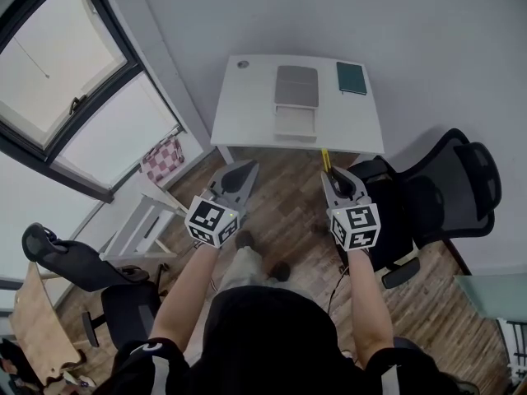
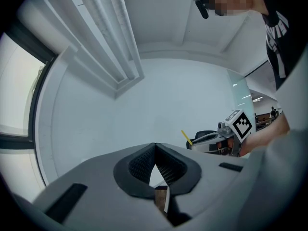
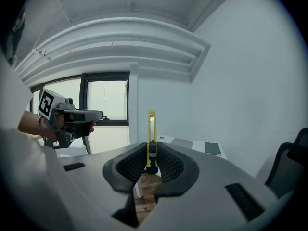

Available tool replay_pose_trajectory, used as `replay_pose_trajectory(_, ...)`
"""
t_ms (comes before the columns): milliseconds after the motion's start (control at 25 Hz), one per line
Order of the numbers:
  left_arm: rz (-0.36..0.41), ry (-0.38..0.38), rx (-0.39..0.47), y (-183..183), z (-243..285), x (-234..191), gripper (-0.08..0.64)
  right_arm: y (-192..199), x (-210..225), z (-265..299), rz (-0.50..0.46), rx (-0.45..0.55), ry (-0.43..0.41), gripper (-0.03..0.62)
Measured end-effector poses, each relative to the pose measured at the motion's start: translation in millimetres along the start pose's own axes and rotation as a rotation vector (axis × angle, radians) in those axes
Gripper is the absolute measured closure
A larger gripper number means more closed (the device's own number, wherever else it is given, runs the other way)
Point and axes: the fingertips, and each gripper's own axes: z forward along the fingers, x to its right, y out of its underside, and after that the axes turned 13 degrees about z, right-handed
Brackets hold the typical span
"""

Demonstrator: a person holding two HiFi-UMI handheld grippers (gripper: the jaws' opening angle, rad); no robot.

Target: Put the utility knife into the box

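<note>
Two tongs are held out in front of the person, side by side and level with each other, above the wooden floor and short of a white desk. The left tongs are closed, their ribbed pads meeting at the tips with nothing between them. The right tongs are clamped on the utility knife, a slim yellow one. Its dark lower part is pinched between the pads and its yellow body sticks out beyond the tips, toward the desk.

On the middle of the desk lies the box, flat and grey. It looks to lie open in two halves, the darker one toward the wall and the paler one toward the near edge. The knife is well apart from it, in the air on the person's side of the desk. A dark green notebook lies at the desk's far right corner, apart from the box. A black office chair stands to the right of the desk, close to the right tongs. A large window fills the wall on the left.
</note>
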Motion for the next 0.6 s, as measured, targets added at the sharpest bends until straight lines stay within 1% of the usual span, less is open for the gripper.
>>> replay_pose_trajectory(240,-0.007,-0.002,0.003,9,24,-24,0.535,-8,13,30,-0.007,-0.005,0.0,0.517)
replay_pose_trajectory(600,-0.011,0.033,0.02,21,85,-84,0.535,-33,42,101,-0.019,-0.01,0.031,0.517)
